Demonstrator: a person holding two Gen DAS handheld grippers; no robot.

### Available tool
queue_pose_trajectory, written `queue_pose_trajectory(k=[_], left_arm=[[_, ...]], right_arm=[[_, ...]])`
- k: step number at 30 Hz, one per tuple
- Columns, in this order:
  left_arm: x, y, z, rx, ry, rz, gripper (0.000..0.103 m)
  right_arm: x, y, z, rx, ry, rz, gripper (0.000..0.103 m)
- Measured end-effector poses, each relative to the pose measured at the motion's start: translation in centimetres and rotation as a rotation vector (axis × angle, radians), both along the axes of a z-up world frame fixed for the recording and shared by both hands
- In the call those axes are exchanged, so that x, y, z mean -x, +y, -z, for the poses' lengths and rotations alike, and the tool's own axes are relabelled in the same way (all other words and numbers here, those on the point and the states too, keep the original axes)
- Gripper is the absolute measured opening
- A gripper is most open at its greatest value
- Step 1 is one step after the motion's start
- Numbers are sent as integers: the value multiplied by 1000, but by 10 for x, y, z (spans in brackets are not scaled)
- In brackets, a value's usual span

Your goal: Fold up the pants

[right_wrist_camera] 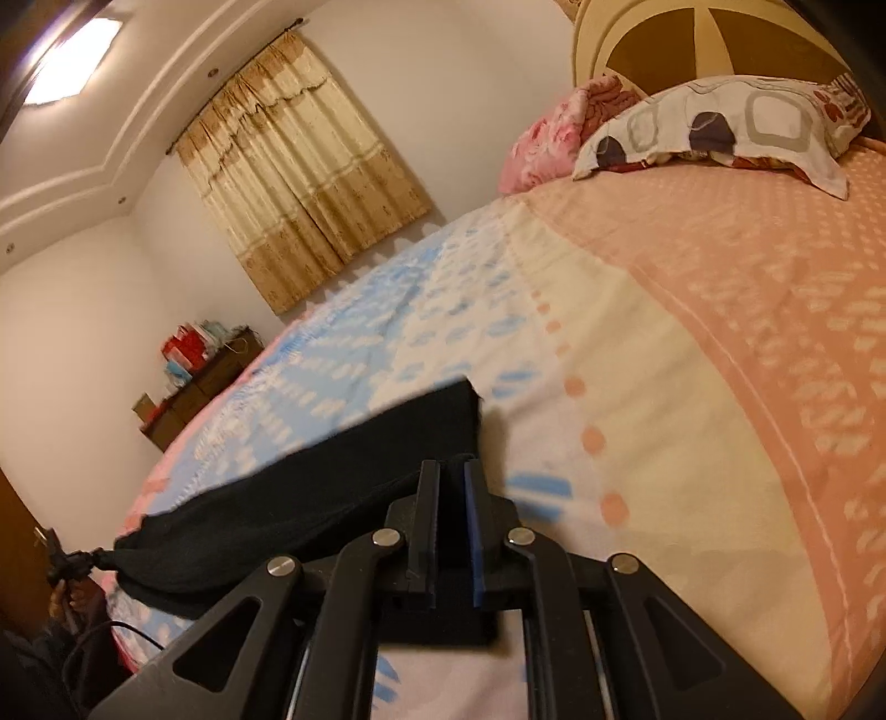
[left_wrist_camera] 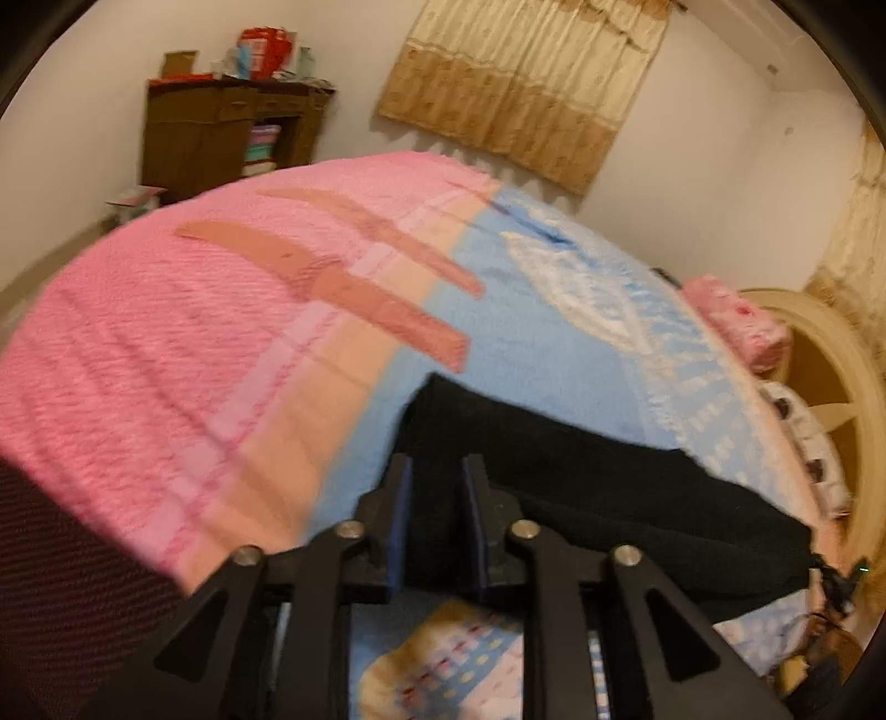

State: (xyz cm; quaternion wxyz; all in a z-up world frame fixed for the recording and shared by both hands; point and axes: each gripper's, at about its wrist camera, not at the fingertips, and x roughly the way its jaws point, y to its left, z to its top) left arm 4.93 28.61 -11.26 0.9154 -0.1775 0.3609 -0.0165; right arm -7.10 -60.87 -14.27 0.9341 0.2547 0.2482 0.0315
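The black knitted pants [left_wrist_camera: 581, 476] lie bunched in a long strip across the blue-and-white middle band of the patterned terry bedspread [left_wrist_camera: 183, 354], and both tongs are on them.

From the left wrist, the left gripper [left_wrist_camera: 437, 482] has its jaws a small way apart with black cloth filling the gap; the blue pads [left_wrist_camera: 406, 498] sit at the cloth's edges, but motion blur makes it impossible to tell whether they press or just flank it. This view alone shows the pink end of the bedspread with two salmon bar shapes, and past it a dark brown wooden cabinet [left_wrist_camera: 221, 138] stacked with red and white boxes. A beige pleated curtain [left_wrist_camera: 520, 94] hangs on the wall beyond the bed. The far end of the pants runs toward the headboard side, where the other gripper's black tip [left_wrist_camera: 836, 587] meets it.

From the right wrist, the right gripper [right_wrist_camera: 451, 487] is nearly closed, with a fold of the pants [right_wrist_camera: 310, 498] pinched between its fingers [right_wrist_camera: 429, 498]. Only this view shows the peach half of the bedspread [right_wrist_camera: 720, 343], a white pillow with grey squares and dark blobs [right_wrist_camera: 720, 127] against the cream-and-brown round headboard [right_wrist_camera: 692, 39], a pink floral cushion [right_wrist_camera: 554, 138] beside that pillow, and a lit ceiling panel [right_wrist_camera: 72, 61]. The pants stretch away from the headboard to the other gripper [right_wrist_camera: 72, 559].
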Motion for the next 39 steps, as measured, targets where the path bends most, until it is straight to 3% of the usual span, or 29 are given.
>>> queue_pose_trajectory(k=[2,4,5,6,12,15,17,20,27,30,34,37,38,39], left_arm=[[6,2,-1,-12,9,-9,24],[12,6,-1,-21,21,-32,35],[15,7,-1,-26,20,-41,42],[20,7,-3,-43,15,-52,46],[25,-6,-7,-84,18,-16,48],[16,-18,1,-101,95,9,48],[13,-26,12,-65,146,42,48],[12,-35,18,-68,164,59,48],[-21,-25,17,-91,146,22,41],[-38,-14,9,-59,112,19,41],[-66,-10,11,-42,132,26,41],[-77,-13,15,-16,146,55,34],[-79,-14,16,-26,148,56,27],[-81,-16,16,-39,148,56,13]], right_arm=[[5,-5,7,-10,25,29,17],[13,-9,10,-18,27,63,38],[18,-12,11,-25,27,78,40],[22,-14,12,-29,26,89,41],[42,-13,6,-38,4,160,41],[46,-12,4,-74,-5,172,41],[49,-8,4,-84,5,180,41],[50,1,0,-74,4,180,41],[35,20,-3,-77,-1,138,41],[29,31,-4,-66,5,118,41],[29,41,-2,-62,12,106,41],[30,42,1,-67,20,112,41],[30,42,2,-69,24,117,41],[30,42,3,-71,26,119,41]])
